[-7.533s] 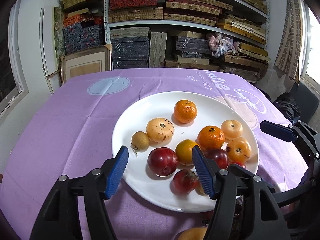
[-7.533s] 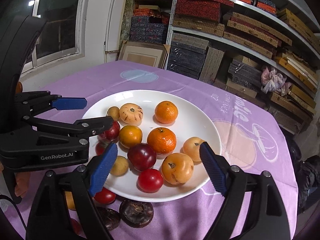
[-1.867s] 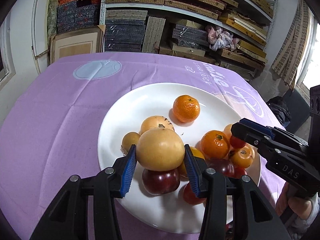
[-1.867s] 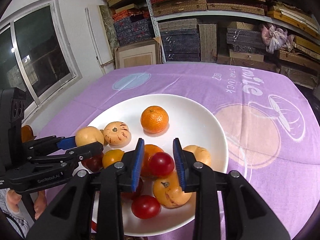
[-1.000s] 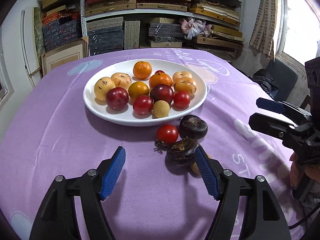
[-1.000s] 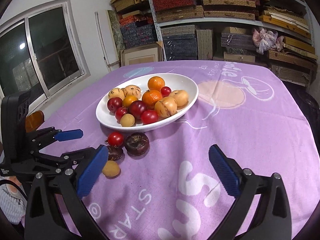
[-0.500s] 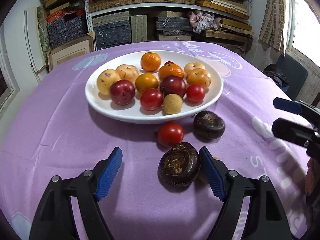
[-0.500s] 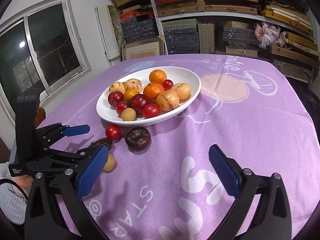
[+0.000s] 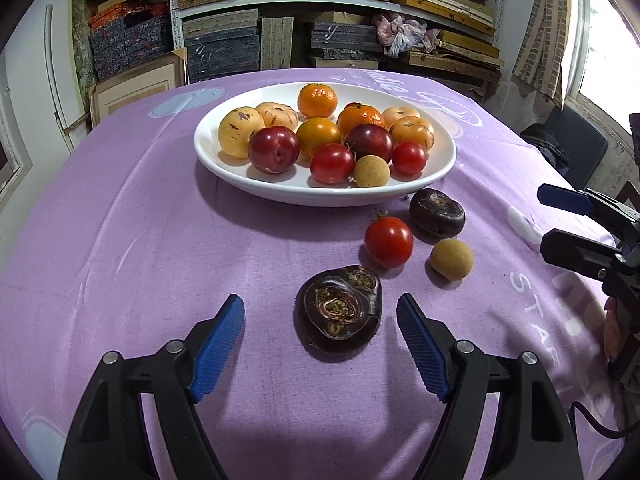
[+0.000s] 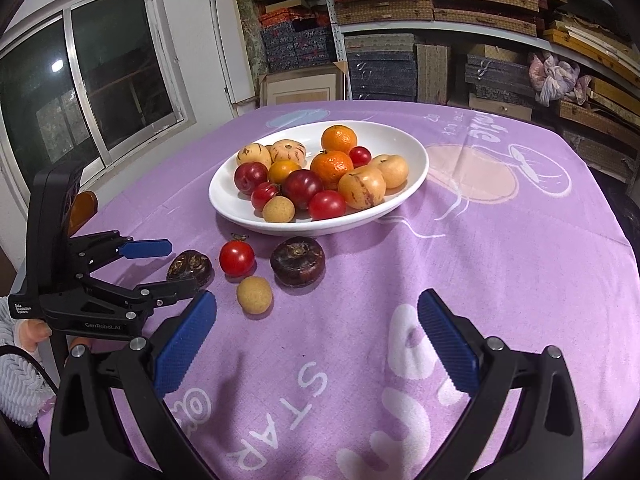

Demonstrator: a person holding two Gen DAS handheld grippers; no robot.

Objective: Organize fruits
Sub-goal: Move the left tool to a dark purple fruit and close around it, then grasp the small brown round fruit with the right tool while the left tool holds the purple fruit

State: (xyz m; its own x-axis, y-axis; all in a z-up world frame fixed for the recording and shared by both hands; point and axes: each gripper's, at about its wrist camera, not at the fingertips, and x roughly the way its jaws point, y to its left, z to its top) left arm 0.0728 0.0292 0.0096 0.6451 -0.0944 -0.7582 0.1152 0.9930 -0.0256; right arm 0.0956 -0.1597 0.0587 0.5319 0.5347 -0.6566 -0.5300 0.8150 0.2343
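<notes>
A white plate [image 9: 436, 172] [image 10: 404, 200] holds several oranges, plums, tomatoes and yellow fruits. On the purple cloth in front of it lie a red tomato [image 9: 388, 241] [image 10: 237, 257], a tan longan [image 9: 451, 259] [image 10: 254, 294] and two dark water chestnuts. My left gripper [image 9: 320, 332] [image 10: 166, 266] is open with the nearer chestnut [image 9: 339, 312] [image 10: 190, 267] between its fingers, not gripped. The other chestnut [image 9: 437, 213] [image 10: 297, 261] sits by the plate. My right gripper [image 10: 316, 336] [image 9: 560, 216] is open and empty, low over the cloth, to the right of the loose fruit.
The round table wears a purple printed cloth [image 10: 500, 260]. Shelves with stacked boxes [image 9: 224, 44] stand behind it, a window [image 10: 80, 92] on the left wall, and a dark chair [image 9: 576, 148] beyond the right edge.
My left gripper has moved forward and lower, so the near chestnut now lies between its open fingers. The right gripper has moved little. The fruit has not moved.
</notes>
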